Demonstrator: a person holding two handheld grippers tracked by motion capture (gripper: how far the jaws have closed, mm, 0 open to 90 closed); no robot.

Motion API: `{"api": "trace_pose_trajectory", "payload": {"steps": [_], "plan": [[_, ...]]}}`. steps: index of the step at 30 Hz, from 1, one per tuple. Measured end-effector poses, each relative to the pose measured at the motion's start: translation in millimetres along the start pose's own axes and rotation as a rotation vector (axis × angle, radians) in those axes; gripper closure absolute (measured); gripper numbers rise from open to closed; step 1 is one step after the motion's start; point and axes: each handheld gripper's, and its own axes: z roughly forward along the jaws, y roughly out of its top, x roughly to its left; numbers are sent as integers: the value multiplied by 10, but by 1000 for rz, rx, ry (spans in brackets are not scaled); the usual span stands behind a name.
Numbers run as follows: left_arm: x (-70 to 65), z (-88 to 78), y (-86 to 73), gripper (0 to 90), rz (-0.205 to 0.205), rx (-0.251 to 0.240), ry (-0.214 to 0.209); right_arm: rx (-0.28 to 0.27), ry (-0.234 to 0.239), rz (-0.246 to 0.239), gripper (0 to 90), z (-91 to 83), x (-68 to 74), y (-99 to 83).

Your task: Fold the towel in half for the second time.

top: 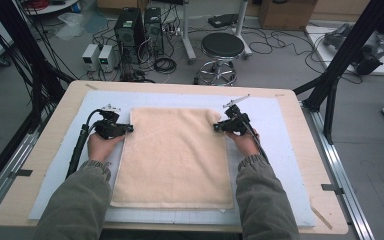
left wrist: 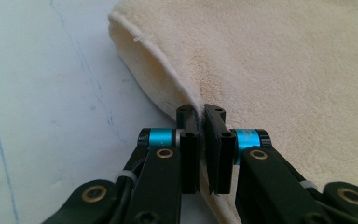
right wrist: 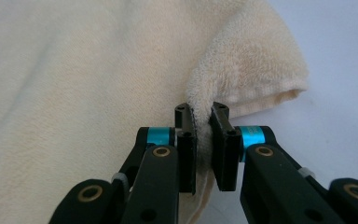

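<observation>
light: dim, even, cool | shadows: soft | glare: none | blur: near fingers soft

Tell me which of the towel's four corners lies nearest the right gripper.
The far right corner of the towel: the right gripper is shut on the side edge just below it, where the cloth bunches up; the other corners lie flat.

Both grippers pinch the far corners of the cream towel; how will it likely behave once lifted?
The towel probably goes floppy: its edge already bunches between the left gripper jaws. Its thick pile likely grips well in the right gripper. Held by two corners, the middle will probably sag.
</observation>
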Motion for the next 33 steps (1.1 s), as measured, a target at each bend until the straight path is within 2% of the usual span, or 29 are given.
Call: {"api": "trace_pose_trajectory", "payload": {"steps": [4, 9, 12, 14, 18, 19, 20, 21, 24, 25, 27, 30, 31, 33], "plan": [[-18, -91, 48, 847, 12, -44, -3, -37, 6, -16, 824, -125, 19, 39], [-39, -218, 83, 848, 43, -68, -12, -59, 11, -37, 824, -225, 58, 68], [-56, -306, 100, 848, 46, -97, -24, -87, 24, -47, 824, -316, 89, 85], [-80, -389, 114, 848, 69, -113, -33, -98, 28, -64, 824, -388, 116, 94], [-171, -584, 53, 848, 129, -127, -49, -127, 81, -83, 823, -582, 227, 66], [-182, -623, 15, 848, 131, -135, -61, -132, 115, -77, 822, -642, 284, 24], [-197, -689, -62, 848, 137, -139, -76, -125, 134, -85, 822, -664, 318, -8], [-214, -722, -114, 848, 139, -136, -85, -93, 146, -103, 820, -688, 382, -69], [-343, -849, -348, 848, 183, -120, -102, -68, 182, -115, 818, -708, 531, -230], [-386, -883, -409, 847, 201, -100, -107, -50, 193, -127, 816, -704, 596, -301], [-450, -932, -539, 845, 211, -99, -125, -26, 197, -132, 812, -685, 661, -404], [-495, -947, -692, 833, 204, -56, -151, 55, 195, -130, 776, -655, 719, -507], [-500, -948, -721, 820, 209, -39, -151, 84, 191, -139, 754, -657, 736, -522], [-494, -964, -785, 806, 222, -15, -144, 99, 178, -141, 707, -685, 748, -529]]}}
